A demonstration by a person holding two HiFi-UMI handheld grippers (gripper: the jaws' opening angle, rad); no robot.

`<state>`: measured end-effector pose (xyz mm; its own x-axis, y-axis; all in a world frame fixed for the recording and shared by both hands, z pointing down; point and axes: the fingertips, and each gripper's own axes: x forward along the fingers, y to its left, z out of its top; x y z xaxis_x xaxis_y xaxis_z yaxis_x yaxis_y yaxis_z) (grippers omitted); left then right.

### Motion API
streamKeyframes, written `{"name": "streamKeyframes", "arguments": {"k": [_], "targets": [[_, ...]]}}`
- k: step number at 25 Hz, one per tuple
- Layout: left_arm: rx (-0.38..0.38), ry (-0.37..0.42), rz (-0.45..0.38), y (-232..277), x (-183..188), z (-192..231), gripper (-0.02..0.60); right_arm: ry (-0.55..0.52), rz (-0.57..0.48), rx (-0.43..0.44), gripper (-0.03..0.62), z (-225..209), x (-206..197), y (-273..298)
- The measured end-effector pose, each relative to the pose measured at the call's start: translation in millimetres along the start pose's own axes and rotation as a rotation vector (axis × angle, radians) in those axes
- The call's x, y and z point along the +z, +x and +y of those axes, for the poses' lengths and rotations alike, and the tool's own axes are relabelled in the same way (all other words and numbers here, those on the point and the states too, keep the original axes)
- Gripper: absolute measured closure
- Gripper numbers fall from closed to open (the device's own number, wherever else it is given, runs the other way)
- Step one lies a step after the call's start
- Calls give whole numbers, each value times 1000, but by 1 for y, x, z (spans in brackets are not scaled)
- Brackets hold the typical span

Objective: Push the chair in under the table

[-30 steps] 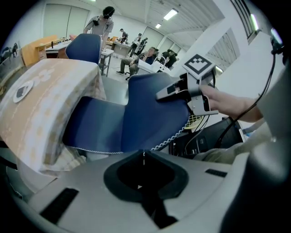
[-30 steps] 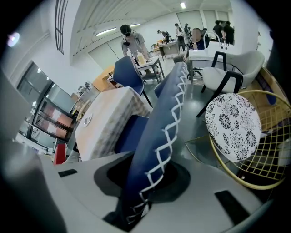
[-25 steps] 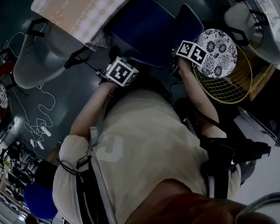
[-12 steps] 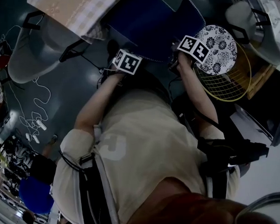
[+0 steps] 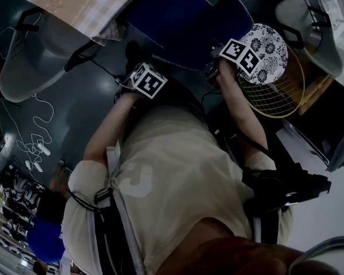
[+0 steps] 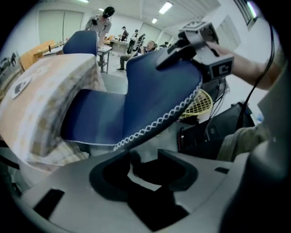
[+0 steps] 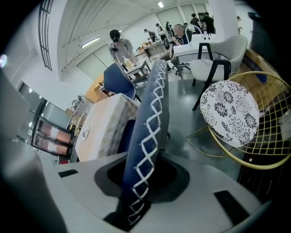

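A blue chair (image 5: 180, 24) with a white stitched edge (image 6: 154, 91) stands with its seat partly under the table with the checked cloth (image 5: 82, 12). My right gripper (image 7: 145, 182) is shut on the top edge of the chair's back; it also shows in the left gripper view as the right gripper (image 6: 200, 38). My left gripper (image 6: 145, 159) hangs just below the back's stitched rim. Its jaws have just been opening and nothing is between them. In the head view the left gripper (image 5: 146, 78) and the right gripper (image 5: 228, 56) sit at the chair's back.
A yellow wire chair with a round flower-patterned cushion (image 5: 263, 51) stands right beside the blue chair. A pale shell chair (image 5: 24, 67) is at the left of the table, another white chair (image 5: 307, 23) at the far right. Cables (image 5: 31, 141) lie on the dark floor.
The left gripper's cube has slid a little along the chair's back and now sits lower. The right gripper stays on the back's edge. The chair and table sit higher in the view.
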<state>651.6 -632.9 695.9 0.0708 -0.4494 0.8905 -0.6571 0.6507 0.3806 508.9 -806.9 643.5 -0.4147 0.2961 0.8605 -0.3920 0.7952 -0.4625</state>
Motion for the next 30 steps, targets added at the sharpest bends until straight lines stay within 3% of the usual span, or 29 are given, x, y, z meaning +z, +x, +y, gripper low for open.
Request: {"name": "streamKeyframes", "arguments": {"k": [3,5,10,17,24,30], "targets": [[172,-11,3,21,-1,26,421,2,-4,-6,500,-1,0,-1],[219,-27,-3,26,1,34,439,14,-10,-1,500,-2,-1,-1],[166,-90,-4,25,2,31,440,51,-18,3,508,-7,-3,-5],[158,-60,21,21,-8,35,442,107,-39,18,509,-14,-22,-15],[190,-46,20,15,1,51,453,-67,-7,26,507,5,-11,-4],[188,63,55,14,-4,49,473,-117,8,19,507,6,-14,-4]]}}
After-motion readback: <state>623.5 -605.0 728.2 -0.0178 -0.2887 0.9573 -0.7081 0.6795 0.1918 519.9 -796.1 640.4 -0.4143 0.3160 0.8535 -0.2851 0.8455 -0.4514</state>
